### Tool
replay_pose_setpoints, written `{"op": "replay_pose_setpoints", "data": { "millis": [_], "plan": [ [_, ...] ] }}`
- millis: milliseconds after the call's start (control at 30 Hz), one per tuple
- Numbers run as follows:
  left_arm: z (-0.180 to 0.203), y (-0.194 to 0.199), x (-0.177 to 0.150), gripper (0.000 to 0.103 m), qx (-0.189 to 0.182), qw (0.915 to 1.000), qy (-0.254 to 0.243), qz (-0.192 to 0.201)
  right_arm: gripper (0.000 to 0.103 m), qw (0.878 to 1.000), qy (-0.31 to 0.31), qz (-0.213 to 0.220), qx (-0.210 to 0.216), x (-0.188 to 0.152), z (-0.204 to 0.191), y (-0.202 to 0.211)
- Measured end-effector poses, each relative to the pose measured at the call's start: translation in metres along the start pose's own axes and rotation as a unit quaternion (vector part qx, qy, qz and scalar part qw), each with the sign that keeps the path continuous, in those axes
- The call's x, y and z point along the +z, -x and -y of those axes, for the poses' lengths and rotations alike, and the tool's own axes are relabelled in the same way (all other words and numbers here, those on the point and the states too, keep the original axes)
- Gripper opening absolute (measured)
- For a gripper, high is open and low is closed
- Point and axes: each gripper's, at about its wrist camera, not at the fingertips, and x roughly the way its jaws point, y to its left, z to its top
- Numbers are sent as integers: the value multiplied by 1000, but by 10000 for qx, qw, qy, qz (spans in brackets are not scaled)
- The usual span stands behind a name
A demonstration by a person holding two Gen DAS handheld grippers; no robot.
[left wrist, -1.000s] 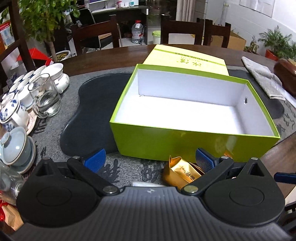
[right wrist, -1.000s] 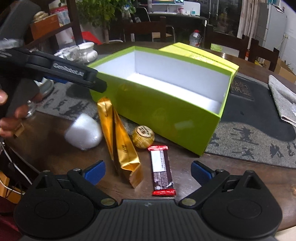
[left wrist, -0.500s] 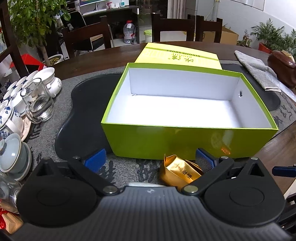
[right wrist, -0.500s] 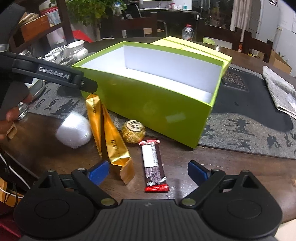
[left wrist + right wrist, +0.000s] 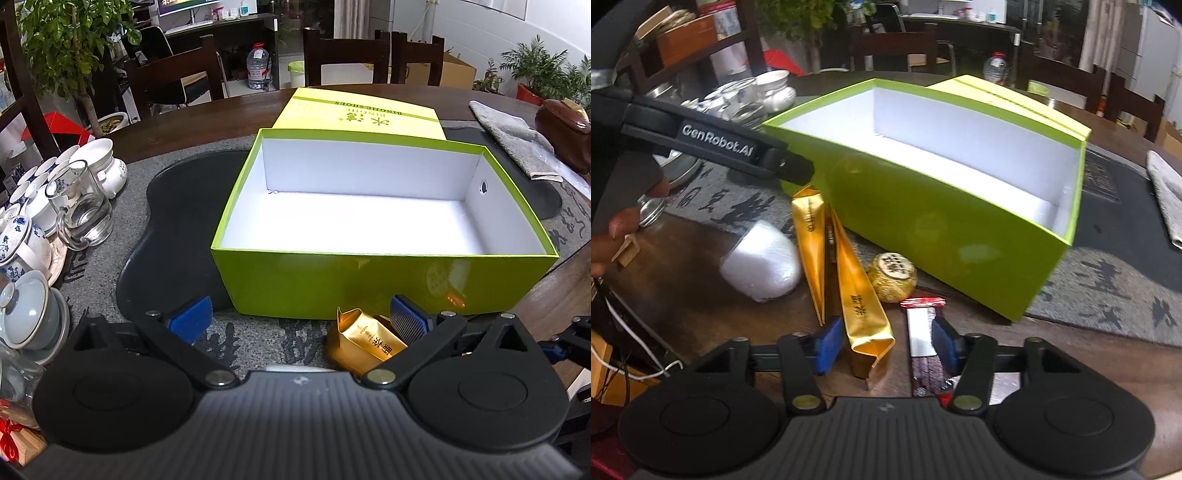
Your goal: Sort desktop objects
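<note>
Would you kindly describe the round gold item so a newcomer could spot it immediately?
Find the big lime-green box on the table. Against its near wall, among loose snacks, sits the gold foil ball. Unlike the long gold sachets beside it, it is round, with a printed label on top.

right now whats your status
Both grippers open, holding nothing. Right gripper low over gold packet and chocolate bar. Green box empty, path clear.

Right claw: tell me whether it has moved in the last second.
Yes. The right claw has come down and forward toward the gold packet and chocolate bar, with its fingers narrowed.
</note>
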Motion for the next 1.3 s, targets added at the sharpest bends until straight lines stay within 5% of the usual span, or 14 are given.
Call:
{"op": "replay_pose_setpoints", "data": {
  "millis": [233,767,1300],
  "plan": [
    [4,1,0,102,-68,9999,-99,12,29,9996,184,-144,140,1,-5,-9],
    [34,9,3,102,-847,9946,-560,197,28,9998,-189,-40,52,-23,10,4],
    [55,-25,9,102,-1751,9822,-616,-269,29,9990,-442,19,103,-30,19,3]
  ]
}}
